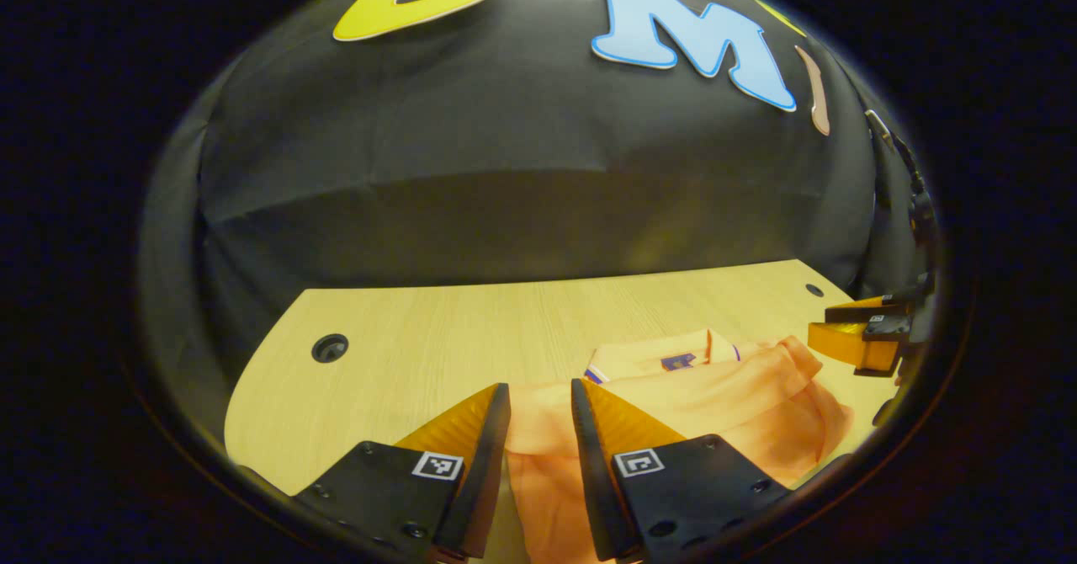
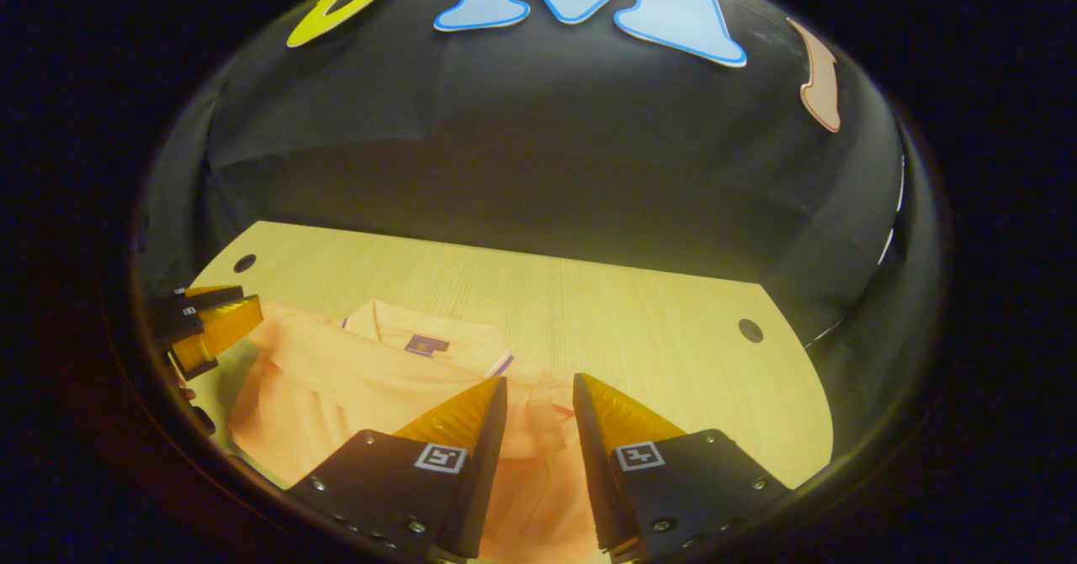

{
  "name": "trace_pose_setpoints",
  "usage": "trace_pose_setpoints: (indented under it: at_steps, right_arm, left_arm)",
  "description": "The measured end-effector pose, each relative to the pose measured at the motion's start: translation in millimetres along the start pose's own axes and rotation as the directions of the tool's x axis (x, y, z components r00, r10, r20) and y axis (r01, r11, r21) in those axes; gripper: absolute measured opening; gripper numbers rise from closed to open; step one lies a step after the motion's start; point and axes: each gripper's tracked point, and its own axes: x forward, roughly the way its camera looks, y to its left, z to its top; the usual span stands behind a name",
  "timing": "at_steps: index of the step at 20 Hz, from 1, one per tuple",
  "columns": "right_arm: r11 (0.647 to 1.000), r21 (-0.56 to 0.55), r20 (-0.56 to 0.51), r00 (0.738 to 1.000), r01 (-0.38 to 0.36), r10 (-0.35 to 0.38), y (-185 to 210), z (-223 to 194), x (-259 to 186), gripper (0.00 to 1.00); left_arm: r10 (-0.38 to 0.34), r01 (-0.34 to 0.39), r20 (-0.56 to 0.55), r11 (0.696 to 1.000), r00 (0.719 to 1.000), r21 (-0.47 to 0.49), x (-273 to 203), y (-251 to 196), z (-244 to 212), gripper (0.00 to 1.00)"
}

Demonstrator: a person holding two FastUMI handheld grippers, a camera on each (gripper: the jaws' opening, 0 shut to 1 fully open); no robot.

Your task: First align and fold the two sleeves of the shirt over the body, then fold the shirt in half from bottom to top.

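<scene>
Presently, table [image 1: 437, 328] carries an orange shirt [image 1: 715, 404], collar [image 2: 421, 328] toward the wall, fabric rumpled and bunched. Left gripper [image 1: 540, 400] and right gripper [image 2: 540, 391] hover over it, jaws narrowly parted, fabric showing between them; contact unclear.

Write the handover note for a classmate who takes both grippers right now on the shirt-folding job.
Left gripper: fingers apart with shirt cloth between them; whether they pinch it I cannot tell.
Right gripper: the same, over the shirt's other side.
Shirt: orange, on the wooden table, collar toward the back wall. Cloth is bunched over the body on both sides.
Done: sleeves look partly drawn in, though not laid flat.
Left: smooth and align both sleeves over the body, then fold bottom up to the collar.
</scene>
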Motion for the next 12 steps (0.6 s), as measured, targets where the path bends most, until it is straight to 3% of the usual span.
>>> trace_pose_setpoints:
  at_steps: [2,3,4,7,9,11,12]
  right_arm:
    - [1.000,-0.001,0.027,1.000,-0.010,0.010,-0.9,7.7,-13.5,0.55]
    - [1.000,-0.001,0.042,0.999,-0.015,0.015,-1.3,11.2,-22.4,0.64]
    - [1.000,0.000,0.057,0.998,-0.018,0.018,-2.5,15.3,-31.1,0.65]
    - [0.999,0.003,0.102,0.994,-0.032,0.032,-4.8,24.5,-55.9,0.75]
    - [1.000,0.004,0.134,0.991,-0.029,0.029,-8.4,29.8,-71.6,0.76]
    - [0.999,-0.006,0.161,0.986,-0.033,0.033,-10.6,31.7,-89.8,0.86]
    - [0.999,-0.011,0.176,0.984,-0.032,0.033,-12.7,33.2,-99.8,0.87]
  left_arm:
    - [0.004,-0.004,0.020,1.000,1.000,-0.006,-14.1,-1.6,9.5,0.65]
    - [0.006,-0.006,0.032,1.000,0.999,-0.006,-21.3,-3.7,13.8,0.73]
    - [0.007,-0.007,0.045,1.000,0.999,-0.004,-29.4,-5.4,18.7,0.69]
    - [0.013,-0.013,0.095,1.000,0.995,-0.002,-54.8,-11.3,35.2,0.80]
    - [0.020,-0.021,0.123,1.000,0.992,0.007,-71.7,-15.3,44.2,0.82]
    - [0.027,-0.029,0.155,1.000,0.988,0.006,-89.4,-19.8,53.1,0.82]
    - [0.028,-0.029,0.168,1.000,0.985,0.002,-98.8,-23.5,57.4,0.82]
